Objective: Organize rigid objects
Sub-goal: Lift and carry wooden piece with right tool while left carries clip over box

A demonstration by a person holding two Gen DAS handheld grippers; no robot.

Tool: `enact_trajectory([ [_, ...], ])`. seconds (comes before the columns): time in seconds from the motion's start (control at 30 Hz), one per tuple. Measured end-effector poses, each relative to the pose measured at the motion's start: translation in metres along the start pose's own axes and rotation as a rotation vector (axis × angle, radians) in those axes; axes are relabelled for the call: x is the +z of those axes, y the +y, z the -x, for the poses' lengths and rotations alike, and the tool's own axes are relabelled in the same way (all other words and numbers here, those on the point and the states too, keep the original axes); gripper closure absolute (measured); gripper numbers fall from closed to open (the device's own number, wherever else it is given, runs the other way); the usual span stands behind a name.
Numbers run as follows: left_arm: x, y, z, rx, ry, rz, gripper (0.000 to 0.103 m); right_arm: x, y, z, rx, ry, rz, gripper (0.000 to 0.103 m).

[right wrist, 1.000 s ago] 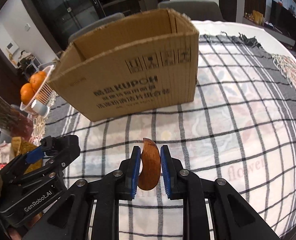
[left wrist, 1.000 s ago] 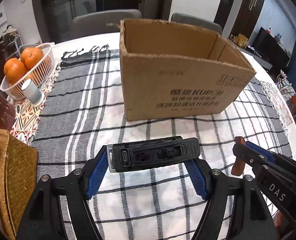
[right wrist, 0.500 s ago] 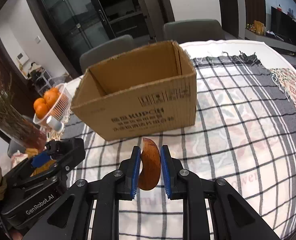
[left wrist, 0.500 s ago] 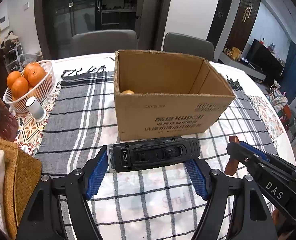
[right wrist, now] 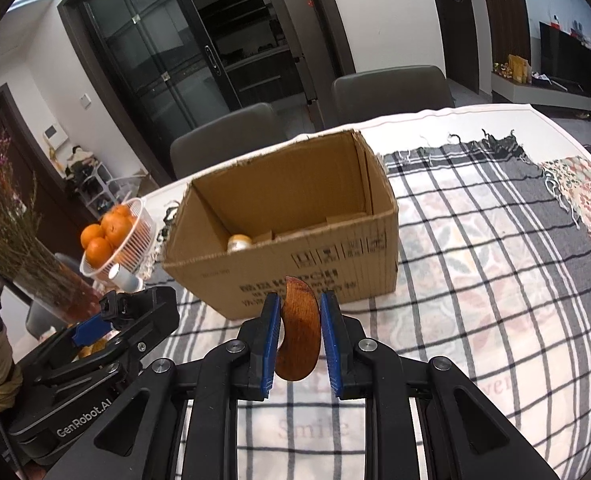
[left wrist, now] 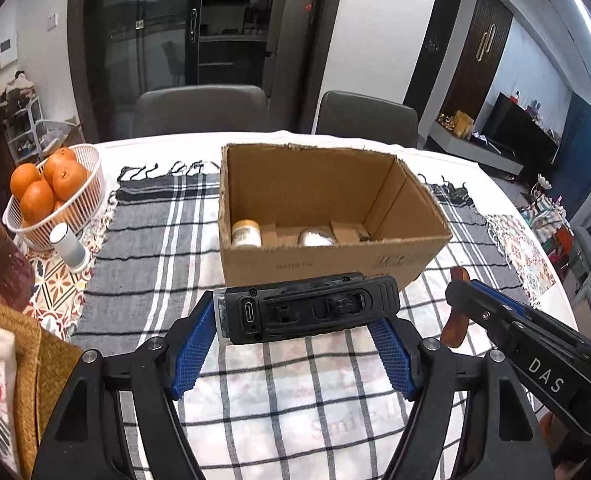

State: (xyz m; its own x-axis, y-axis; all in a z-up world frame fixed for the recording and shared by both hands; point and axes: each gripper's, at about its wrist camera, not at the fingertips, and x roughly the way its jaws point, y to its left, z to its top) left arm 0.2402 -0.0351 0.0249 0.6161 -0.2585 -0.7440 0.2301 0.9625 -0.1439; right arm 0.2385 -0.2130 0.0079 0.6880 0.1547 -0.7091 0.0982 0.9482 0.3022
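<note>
My left gripper [left wrist: 301,334] is shut on a black oblong device [left wrist: 307,308] with a USB-C port, held crosswise above the checked cloth. My right gripper [right wrist: 298,334] is shut on a curved brown wooden piece [right wrist: 297,336], which also shows in the left wrist view as the wooden piece [left wrist: 455,326] beside the right gripper's body. An open cardboard box [left wrist: 327,256] stands just beyond both grippers; the box [right wrist: 295,264] holds a small jar [left wrist: 246,233] and other small items on its floor. The left gripper's body [right wrist: 95,344] appears at the lower left of the right wrist view.
A white basket of oranges [left wrist: 51,196] and a small white cylinder [left wrist: 68,247] sit at the left. A woven mat [left wrist: 19,368] lies at the near left. A vase of dried flowers [right wrist: 35,264] stands left. Grey chairs [left wrist: 199,110] stand behind the round table [left wrist: 535,304].
Both grippers have risen with their loads, and the views tipped up. The box's inside and its contents have come into sight. Neither grip has changed.
</note>
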Motion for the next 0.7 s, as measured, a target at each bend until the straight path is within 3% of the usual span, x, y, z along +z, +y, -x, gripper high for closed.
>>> enact_trajectory([
  [0.7,0.059,-0.003,0.0,0.009,-0.085,-0.038,0.03,0.055,0.015,0.002,0.016,-0.095,0.069,0.081],
])
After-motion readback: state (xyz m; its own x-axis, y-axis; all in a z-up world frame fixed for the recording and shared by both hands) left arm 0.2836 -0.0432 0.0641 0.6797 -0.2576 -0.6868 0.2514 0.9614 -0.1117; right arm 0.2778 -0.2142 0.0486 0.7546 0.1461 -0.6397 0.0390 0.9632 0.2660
